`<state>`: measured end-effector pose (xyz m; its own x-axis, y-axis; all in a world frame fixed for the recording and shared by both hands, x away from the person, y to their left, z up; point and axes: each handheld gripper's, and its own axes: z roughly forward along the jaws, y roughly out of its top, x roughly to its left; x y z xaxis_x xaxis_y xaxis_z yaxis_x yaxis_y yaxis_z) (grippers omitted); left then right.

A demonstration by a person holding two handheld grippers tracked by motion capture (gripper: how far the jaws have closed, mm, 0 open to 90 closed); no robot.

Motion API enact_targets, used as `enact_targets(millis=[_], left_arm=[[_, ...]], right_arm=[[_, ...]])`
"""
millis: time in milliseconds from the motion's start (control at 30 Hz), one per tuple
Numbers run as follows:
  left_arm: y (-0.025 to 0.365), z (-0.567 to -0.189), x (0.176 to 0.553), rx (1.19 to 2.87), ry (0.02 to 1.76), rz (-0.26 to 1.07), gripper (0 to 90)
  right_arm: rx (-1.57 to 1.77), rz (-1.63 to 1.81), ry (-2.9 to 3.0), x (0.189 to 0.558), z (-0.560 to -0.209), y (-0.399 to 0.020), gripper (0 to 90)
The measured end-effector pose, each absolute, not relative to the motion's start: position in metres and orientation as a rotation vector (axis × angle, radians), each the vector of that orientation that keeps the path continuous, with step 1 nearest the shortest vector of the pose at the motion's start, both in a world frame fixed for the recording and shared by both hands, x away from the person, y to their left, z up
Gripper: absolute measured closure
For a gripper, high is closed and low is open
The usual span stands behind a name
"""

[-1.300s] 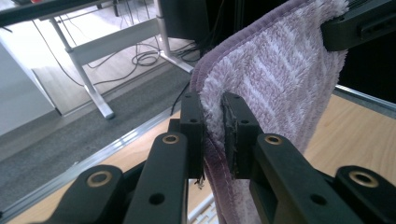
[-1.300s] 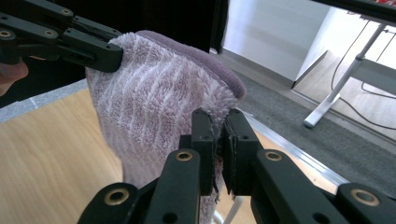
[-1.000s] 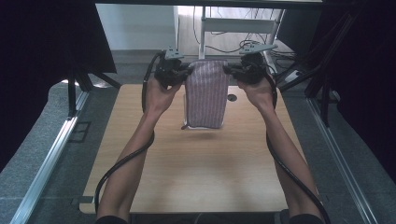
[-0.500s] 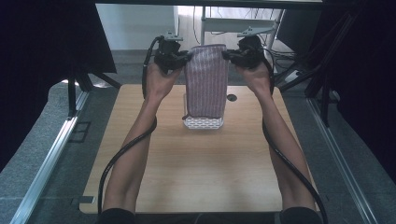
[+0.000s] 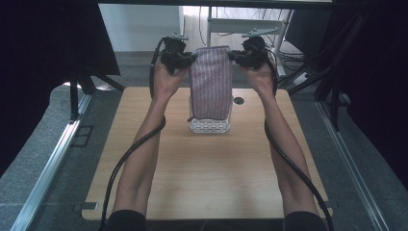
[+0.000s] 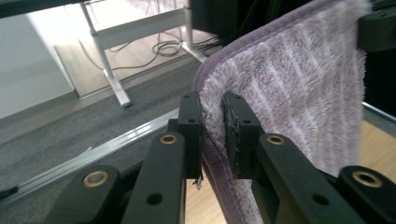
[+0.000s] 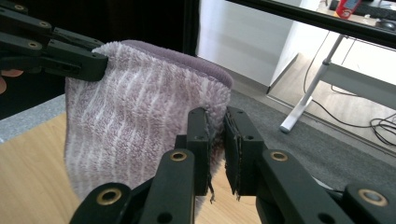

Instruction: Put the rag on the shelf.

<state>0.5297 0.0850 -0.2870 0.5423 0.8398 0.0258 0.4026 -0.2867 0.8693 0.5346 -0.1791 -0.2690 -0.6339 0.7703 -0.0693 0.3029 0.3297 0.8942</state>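
Note:
A purple striped towel (image 5: 210, 82) hangs upright over the far part of the wooden table (image 5: 207, 183), stretched between both grippers. My left gripper (image 5: 190, 57) is shut on its top left corner; the left gripper view has the hem pinched between the pads (image 6: 212, 135). My right gripper (image 5: 232, 55) grips the top right corner (image 7: 217, 149); its jaws have just eased open slightly, with the towel (image 7: 140, 116) still caught between them. Under the towel's lower edge stands a white lattice basket (image 5: 209, 126). The right gripper view also shows the left gripper (image 7: 100, 63) on the far corner.
A small dark hole (image 5: 238, 100) sits in the tabletop right of the basket. Metal rails (image 5: 48, 163) run along the floor beside the table. White desk legs (image 5: 240, 24) and cables stand beyond the far edge. Dark curtains flank both sides.
Both hands have moved farther away and higher with the towel. The towel now hangs higher, and more of the white basket shows beneath it.

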Motion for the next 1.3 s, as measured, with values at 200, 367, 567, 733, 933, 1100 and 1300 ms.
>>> enact_targets(millis=[200,367,567,733,933,1100,1300], left_arm=[[0.086,-0.300,0.540,1.915,1.031,0.607,78.0],[0.083,-0.301,0.542,1.908,1.035,0.599,78.2],[0.082,-0.299,0.540,1.907,1.032,0.605,78.2],[0.083,-0.297,0.538,1.897,1.030,0.609,78.3],[0.082,-0.297,0.537,1.902,1.023,0.608,78.3],[0.082,-0.298,0.537,1.912,1.010,0.608,78.4],[0.084,-0.290,0.533,1.889,0.996,0.606,78.5]], right_arm=[[0.987,1.265,2.112,0.542,-0.282,-0.185,82.5],[0.989,1.270,2.133,0.543,-0.291,-0.183,81.9],[1.009,1.277,2.213,0.547,-0.306,-0.177,60.1],[1.073,1.276,2.363,0.555,-0.331,-0.169,45.0],[1.124,1.309,2.412,0.560,-0.348,-0.167,52.1],[1.130,1.345,2.424,0.558,-0.350,-0.167,79.2],[1.098,1.385,2.405,0.549,-0.339,-0.171,87.0]])
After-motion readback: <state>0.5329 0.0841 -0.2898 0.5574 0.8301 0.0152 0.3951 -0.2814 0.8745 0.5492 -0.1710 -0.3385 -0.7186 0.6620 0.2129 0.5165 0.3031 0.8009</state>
